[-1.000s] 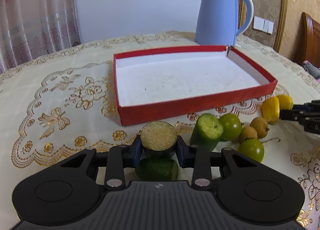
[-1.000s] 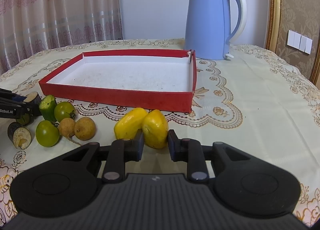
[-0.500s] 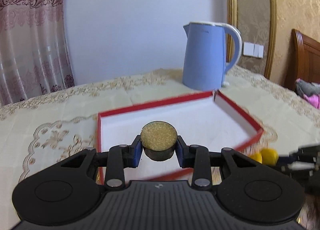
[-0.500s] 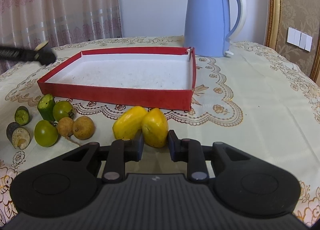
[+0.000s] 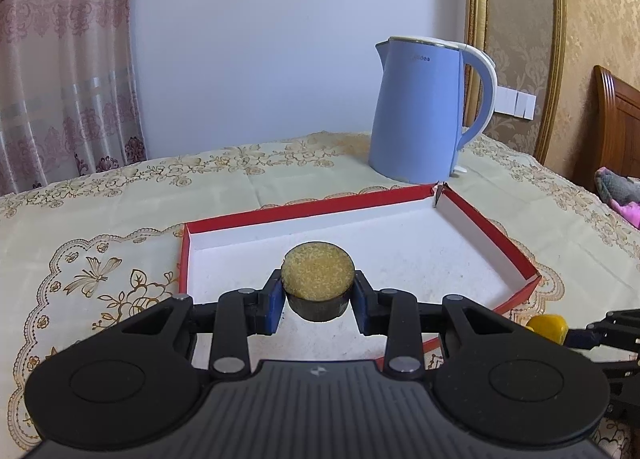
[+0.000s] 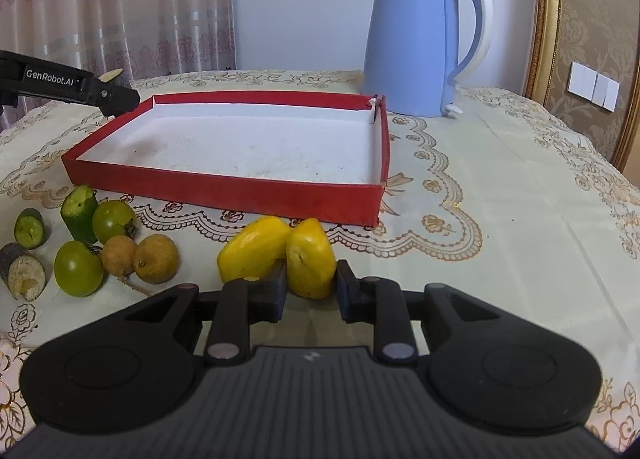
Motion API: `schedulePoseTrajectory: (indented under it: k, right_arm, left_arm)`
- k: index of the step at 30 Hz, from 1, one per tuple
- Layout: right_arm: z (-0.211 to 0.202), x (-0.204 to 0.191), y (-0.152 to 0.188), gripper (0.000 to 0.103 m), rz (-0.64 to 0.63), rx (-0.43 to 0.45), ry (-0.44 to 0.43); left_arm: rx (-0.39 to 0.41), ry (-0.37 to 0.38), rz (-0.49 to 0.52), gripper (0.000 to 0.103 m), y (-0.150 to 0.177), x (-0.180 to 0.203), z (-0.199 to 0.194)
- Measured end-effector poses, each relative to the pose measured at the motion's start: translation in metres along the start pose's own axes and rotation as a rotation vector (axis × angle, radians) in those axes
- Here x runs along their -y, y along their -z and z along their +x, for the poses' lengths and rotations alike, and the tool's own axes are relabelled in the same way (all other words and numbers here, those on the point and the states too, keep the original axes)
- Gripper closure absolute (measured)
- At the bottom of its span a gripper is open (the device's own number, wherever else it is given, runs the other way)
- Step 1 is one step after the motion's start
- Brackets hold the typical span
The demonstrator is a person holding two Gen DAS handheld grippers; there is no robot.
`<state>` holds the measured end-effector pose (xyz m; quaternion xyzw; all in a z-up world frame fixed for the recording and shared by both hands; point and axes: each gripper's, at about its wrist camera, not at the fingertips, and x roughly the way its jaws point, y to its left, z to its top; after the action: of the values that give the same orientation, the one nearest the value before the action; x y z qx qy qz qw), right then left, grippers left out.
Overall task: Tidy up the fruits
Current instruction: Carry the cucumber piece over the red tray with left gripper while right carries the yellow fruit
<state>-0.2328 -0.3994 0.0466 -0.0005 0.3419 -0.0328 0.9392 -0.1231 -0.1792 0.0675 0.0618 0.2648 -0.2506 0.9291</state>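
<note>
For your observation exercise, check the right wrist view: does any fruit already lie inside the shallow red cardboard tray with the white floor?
No: the shallow red cardboard tray shows only its bare white floor, while the two yellow fruits lie on the tablecloth in front of it.

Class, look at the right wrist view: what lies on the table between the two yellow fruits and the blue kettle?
In the right wrist view, the red tray lies between the yellow fruits and blue kettle.

The left wrist view looks down from above the red tray's (image 5: 486, 227) near-left corner toward the far kettle (image 5: 416, 111). The right wrist view sits low, near the tablecloth (image 6: 500, 195); both share tray and kettle.
</note>
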Motion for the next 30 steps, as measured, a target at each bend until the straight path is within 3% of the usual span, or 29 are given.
schedulePoseTrajectory:
  k: [10, 21, 30]
  right_arm:
    - [-0.002, 0.001, 0.000, 0.080, 0.004, 0.002, -0.008]
    - [-0.016, 0.005, -0.003, 0.080, 0.024, 0.030, -0.049]
    - [-0.025, 0.008, -0.007, 0.080, 0.013, 0.040, -0.048]
  left_arm:
    - [-0.008, -0.004, -0.001, 0.069, 0.001, -0.003, 0.002]
    - [-0.076, -0.081, -0.002, 0.069, -0.002, -0.015, 0.043]
    - [-0.093, -0.104, -0.031, 0.069, -0.001, -0.023, 0.063]
